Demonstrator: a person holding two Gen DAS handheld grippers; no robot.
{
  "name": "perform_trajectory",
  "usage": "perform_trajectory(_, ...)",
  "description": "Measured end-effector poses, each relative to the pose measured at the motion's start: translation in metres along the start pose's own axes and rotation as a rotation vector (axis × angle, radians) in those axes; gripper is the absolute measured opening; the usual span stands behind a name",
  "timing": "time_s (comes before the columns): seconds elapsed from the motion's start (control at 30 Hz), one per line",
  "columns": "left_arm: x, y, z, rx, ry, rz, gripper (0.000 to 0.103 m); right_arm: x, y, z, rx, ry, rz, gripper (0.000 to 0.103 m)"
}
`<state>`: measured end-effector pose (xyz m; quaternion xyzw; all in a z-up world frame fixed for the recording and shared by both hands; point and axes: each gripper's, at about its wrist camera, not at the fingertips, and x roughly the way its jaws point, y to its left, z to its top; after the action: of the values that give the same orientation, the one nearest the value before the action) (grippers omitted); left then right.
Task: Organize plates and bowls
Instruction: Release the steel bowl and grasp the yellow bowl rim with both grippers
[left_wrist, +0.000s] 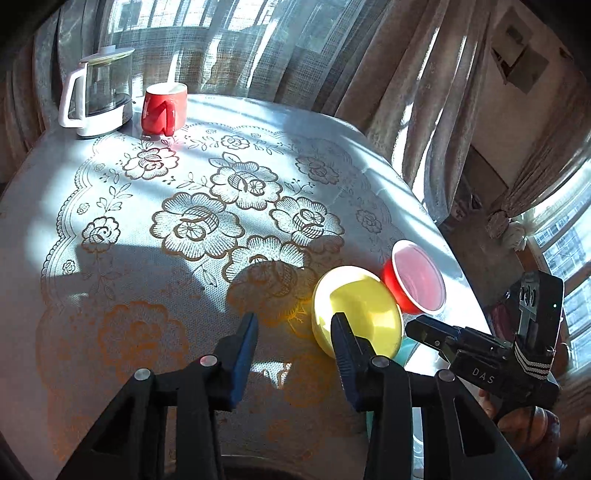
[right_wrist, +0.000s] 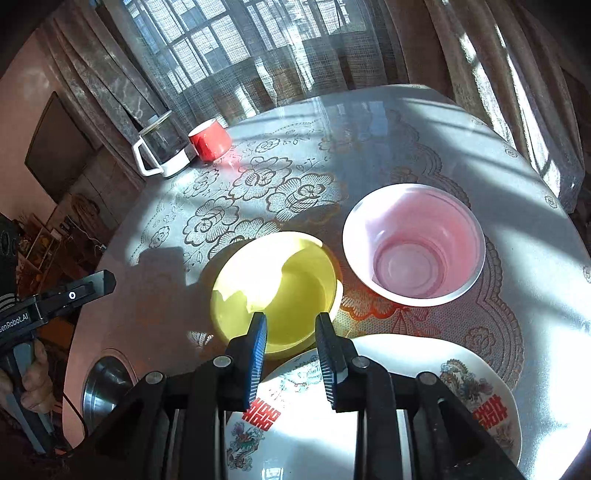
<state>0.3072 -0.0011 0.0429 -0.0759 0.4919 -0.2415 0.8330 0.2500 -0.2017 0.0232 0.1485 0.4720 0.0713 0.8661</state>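
A home dining corner by the windows.

A round table wears a floral lace cloth under clear cover, with a glass kettle, a red mug and household crockery; heavy curtains and net drapes hang behind.

the left tongs hang spread wide, nothing between the blue pads, tips just above the desk. the right tongs also stand parted and unloaded over the desk, a bare hand gripping the left handle.
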Motion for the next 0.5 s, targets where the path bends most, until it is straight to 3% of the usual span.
perform_trajectory(0.1,0.026,-0.004,0.006,-0.006,0.063,-0.042,0.036,0.015,-0.013,0.011,0.035,0.061,-0.027,0.027)
perform_trajectory(0.37,0.086,-0.010,0.004,-0.013,0.215,-0.010,0.036,0.043,-0.021,0.016,0.068,0.177,-0.044,0.027)
perform_trajectory(0.43,0.094,-0.013,0.003,-0.001,0.235,-0.028,0.031,0.048,-0.018,0.015,0.055,0.186,-0.040,0.026)
perform_trajectory(0.5,0.098,-0.018,0.000,0.023,0.249,-0.049,0.014,0.049,-0.014,0.014,0.033,0.176,-0.048,0.021)
